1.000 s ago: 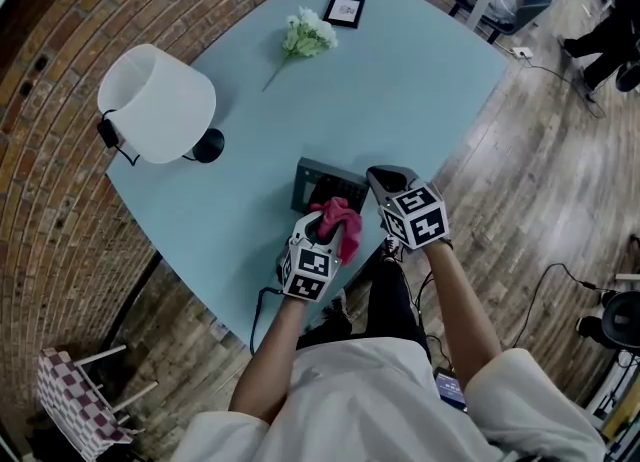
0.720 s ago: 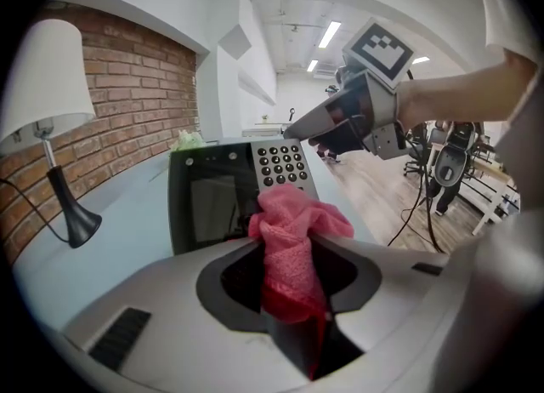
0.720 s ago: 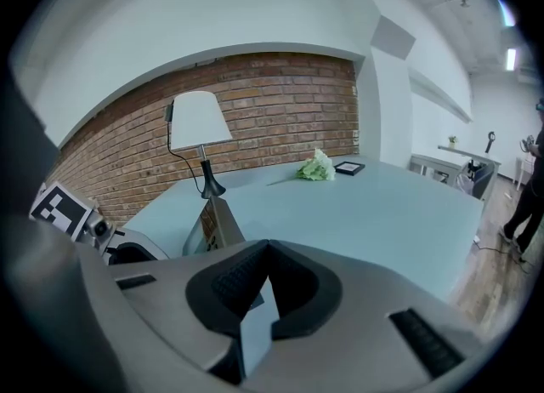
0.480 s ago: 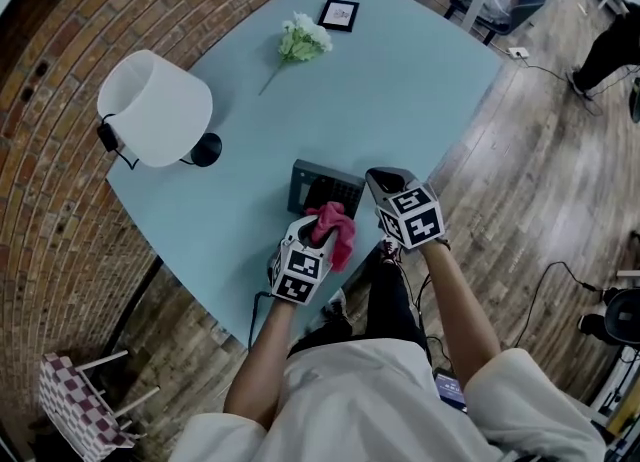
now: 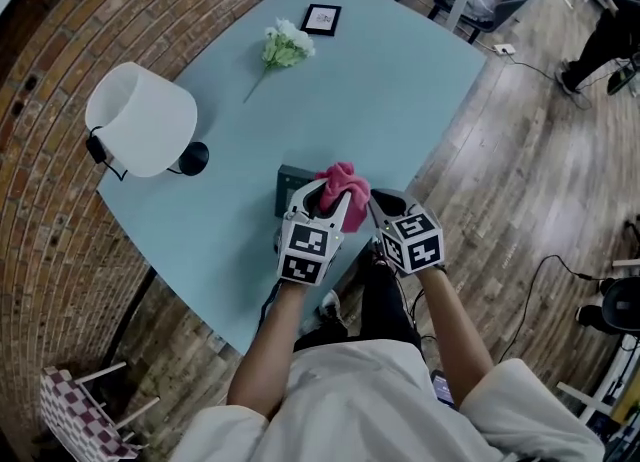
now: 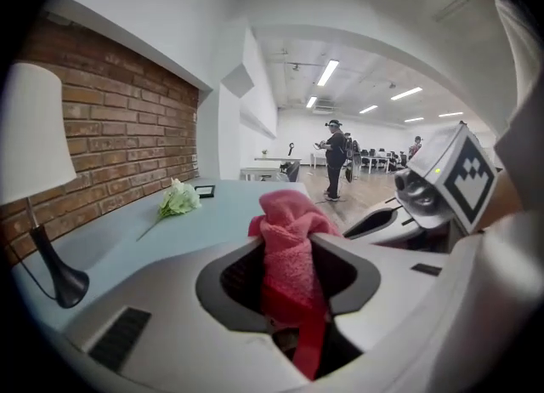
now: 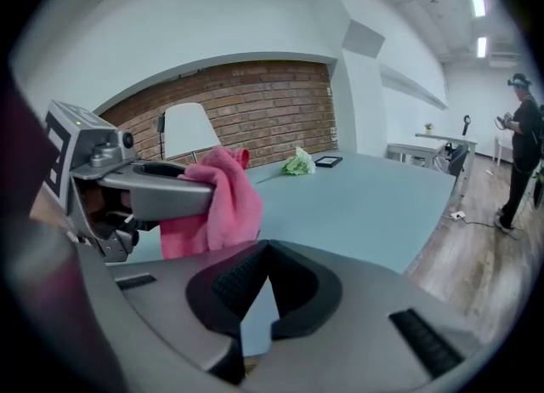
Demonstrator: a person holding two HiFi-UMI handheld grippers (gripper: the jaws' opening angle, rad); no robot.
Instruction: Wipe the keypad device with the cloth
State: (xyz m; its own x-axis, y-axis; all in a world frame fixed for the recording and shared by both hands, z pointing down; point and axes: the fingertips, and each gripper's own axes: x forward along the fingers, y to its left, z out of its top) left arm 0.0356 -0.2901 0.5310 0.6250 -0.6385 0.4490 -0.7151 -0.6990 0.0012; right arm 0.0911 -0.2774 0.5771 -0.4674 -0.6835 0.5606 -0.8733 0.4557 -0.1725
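Note:
My left gripper [image 5: 331, 202] is shut on a bunched pink cloth [image 5: 344, 184], which sticks out past the jaws. In the head view the cloth hangs over the dark grey keypad device [image 5: 290, 188]; only the device's left part shows, near the table's front edge. The left gripper view shows the cloth [image 6: 289, 247] clamped between the jaws, with the device hidden. My right gripper [image 5: 386, 206] sits just right of the cloth, its jaws meeting at the tips with nothing between them [image 7: 265, 248]. In its view the left gripper [image 7: 149, 189] and cloth [image 7: 219, 200] are at the left.
The light blue table [image 5: 400, 100] carries a white-shaded lamp [image 5: 140, 118] at the left, a white flower [image 5: 283, 48] and a small picture frame [image 5: 322, 19] at the far end. The table edge runs just under the grippers. A person [image 5: 608, 38] stands far right.
The left gripper has carried the cloth forward over the keypad device, covering most of it. The right gripper has drawn back slightly toward the table edge.

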